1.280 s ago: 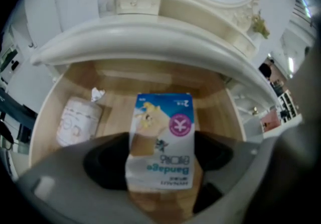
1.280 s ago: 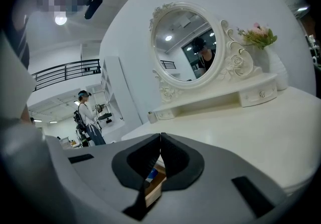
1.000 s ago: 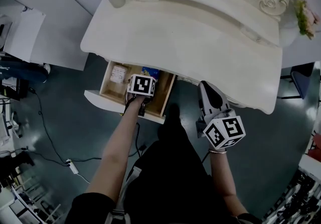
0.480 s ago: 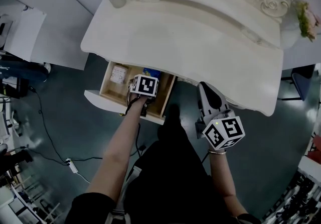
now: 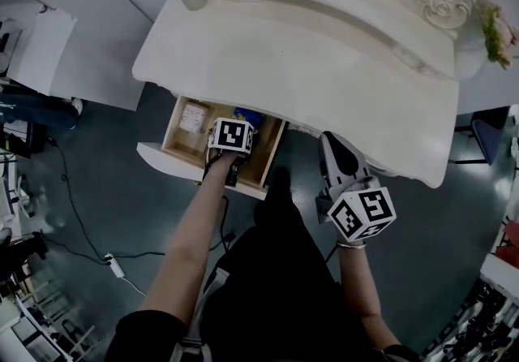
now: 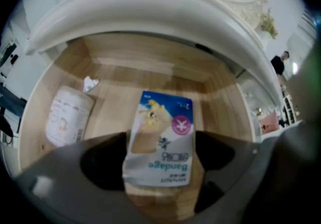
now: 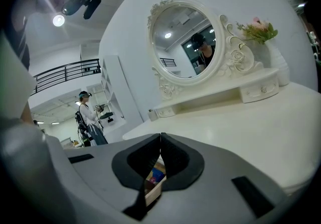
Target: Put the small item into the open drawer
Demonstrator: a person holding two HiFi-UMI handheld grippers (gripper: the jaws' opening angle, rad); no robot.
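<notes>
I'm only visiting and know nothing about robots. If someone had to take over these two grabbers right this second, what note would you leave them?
Left gripper: down inside the open drawer, jaws against both sides of the bandage packet. It looks gripped, not released.
Right gripper: jaws together, empty, held by the front edge of the dressing table.
Done: the packet is in the drawer, beside a white pack lying on the drawer floor.
Left: open the left jaws to drop the packet, then lift that gripper out.
</notes>
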